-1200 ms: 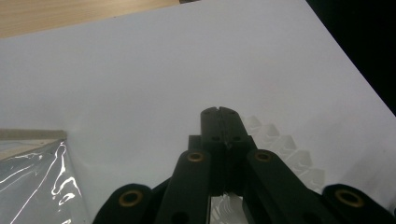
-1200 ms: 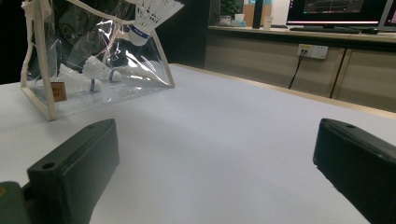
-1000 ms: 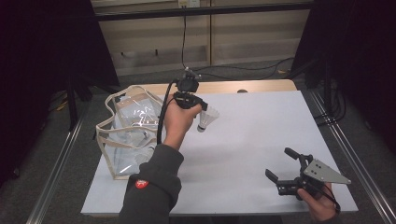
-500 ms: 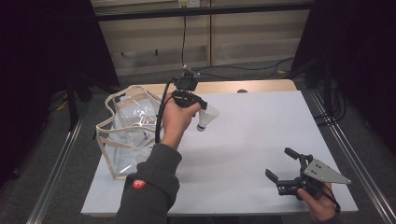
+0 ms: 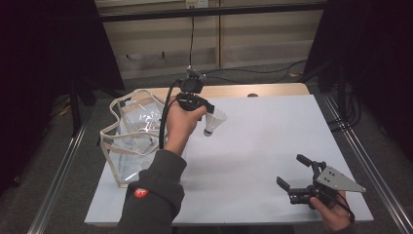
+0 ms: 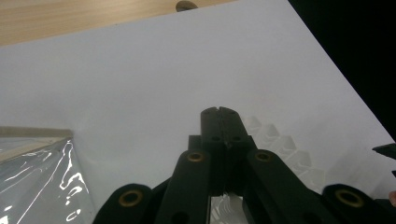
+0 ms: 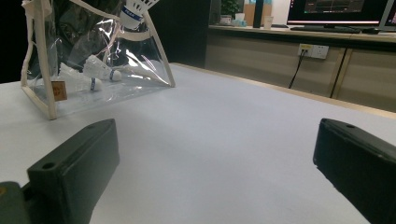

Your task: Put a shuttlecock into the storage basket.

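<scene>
A white table (image 5: 272, 146) carries the scene, with a strip of bare wood along its far edge. At its left edge stands a clear plastic bag (image 5: 134, 141) with cream trim and looped handles, upright and open at the top (the right gripper view shows at least two white shuttlecocks lying inside it on its floor). Just right of the bag, near the far edge, the left gripper (image 5: 207, 114) is raised above the surface, its jaws clenched on a shuttlecock (image 5: 214, 122); the white feather skirt hangs beside the closed jaws, cork end downward, clear of the table. Near the front right corner the right gripper (image 5: 294, 173) sits low over the surface, its jaws spread wide with nothing between them.
</scene>
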Demonstrator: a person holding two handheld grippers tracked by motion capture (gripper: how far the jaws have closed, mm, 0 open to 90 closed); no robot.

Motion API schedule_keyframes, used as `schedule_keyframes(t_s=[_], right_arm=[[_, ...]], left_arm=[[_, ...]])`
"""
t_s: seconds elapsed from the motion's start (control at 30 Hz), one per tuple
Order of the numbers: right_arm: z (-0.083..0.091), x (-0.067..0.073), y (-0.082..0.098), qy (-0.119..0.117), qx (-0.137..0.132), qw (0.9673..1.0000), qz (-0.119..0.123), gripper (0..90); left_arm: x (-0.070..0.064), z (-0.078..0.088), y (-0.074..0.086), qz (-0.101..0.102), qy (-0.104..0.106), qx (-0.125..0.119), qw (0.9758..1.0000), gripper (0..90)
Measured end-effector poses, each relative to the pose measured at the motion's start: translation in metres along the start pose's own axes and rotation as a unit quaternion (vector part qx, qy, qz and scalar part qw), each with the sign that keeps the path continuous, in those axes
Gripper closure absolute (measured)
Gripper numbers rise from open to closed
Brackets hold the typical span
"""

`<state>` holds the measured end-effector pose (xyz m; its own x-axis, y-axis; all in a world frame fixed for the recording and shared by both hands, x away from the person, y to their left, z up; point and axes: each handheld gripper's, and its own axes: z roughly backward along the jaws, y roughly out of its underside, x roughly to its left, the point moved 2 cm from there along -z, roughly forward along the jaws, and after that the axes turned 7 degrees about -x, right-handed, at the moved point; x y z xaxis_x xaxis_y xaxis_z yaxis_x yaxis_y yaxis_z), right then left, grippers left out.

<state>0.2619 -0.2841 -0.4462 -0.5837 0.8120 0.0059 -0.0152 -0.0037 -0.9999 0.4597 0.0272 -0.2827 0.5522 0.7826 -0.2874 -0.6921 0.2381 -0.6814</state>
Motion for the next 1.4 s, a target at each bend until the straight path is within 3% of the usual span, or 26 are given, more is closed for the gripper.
schedule_keyframes(t_s=[0.97, 1.4], right_arm=[[0.0, -0.001, 0.0, 0.0, -0.001, 1.0, 0.001, 0.3], [0.0, 0.0, 0.0, -0.001, 0.0, 1.0, 0.0, 0.3]], left_arm=[[0.002, 0.017, -0.01, 0.01, 0.014, -0.006, 0.9998, 90.0], [0.004, 0.028, -0.016, 0.012, 0.01, -0.009, 0.9998, 90.0]])
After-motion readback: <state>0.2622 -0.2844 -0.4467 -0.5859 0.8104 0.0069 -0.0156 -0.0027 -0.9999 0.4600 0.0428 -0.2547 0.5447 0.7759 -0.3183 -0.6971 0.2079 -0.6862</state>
